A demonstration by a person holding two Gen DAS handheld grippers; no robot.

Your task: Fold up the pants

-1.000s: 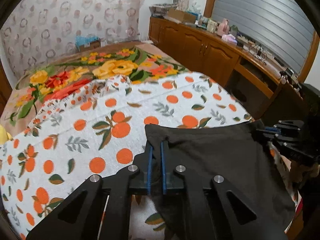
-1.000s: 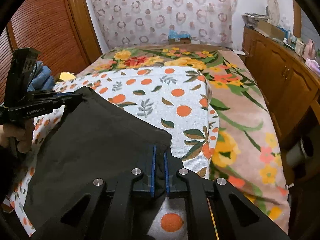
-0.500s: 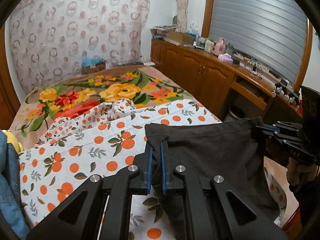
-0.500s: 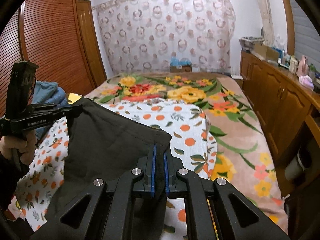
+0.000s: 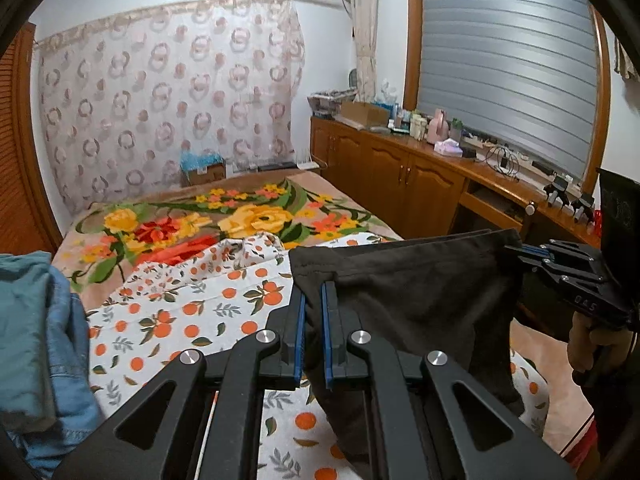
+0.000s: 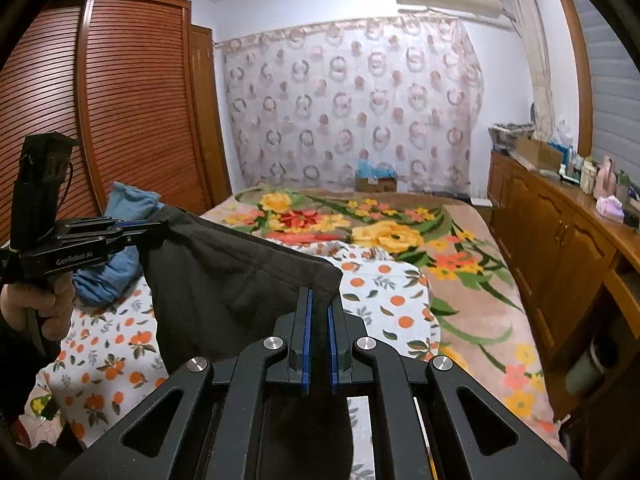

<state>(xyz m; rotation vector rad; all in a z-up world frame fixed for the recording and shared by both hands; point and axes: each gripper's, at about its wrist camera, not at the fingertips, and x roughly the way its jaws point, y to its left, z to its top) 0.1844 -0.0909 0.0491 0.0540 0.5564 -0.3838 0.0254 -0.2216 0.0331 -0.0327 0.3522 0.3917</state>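
Note:
The black pants (image 5: 416, 292) hang in the air above the bed, stretched between my two grippers. My left gripper (image 5: 314, 300) is shut on one top corner of the pants. My right gripper (image 6: 319, 300) is shut on the other top corner. In the left wrist view the right gripper (image 5: 516, 250) holds the far edge at the right. In the right wrist view the pants (image 6: 232, 280) drape down from the left gripper (image 6: 160, 226) at the left. The lower part of the pants is hidden behind the gripper bodies.
The bed has an orange-print sheet (image 5: 192, 320) over a floral blanket (image 5: 200, 220). Blue denim clothes (image 5: 44, 332) lie piled at the bed's left side. A wooden cabinet (image 5: 420, 184) with clutter runs along the right. A wooden wardrobe (image 6: 132, 100) stands at the left.
Both grippers have lifted the pants up off the bed and tilted upward, so more of the wall and curtain shows. Both stay shut on the pants.

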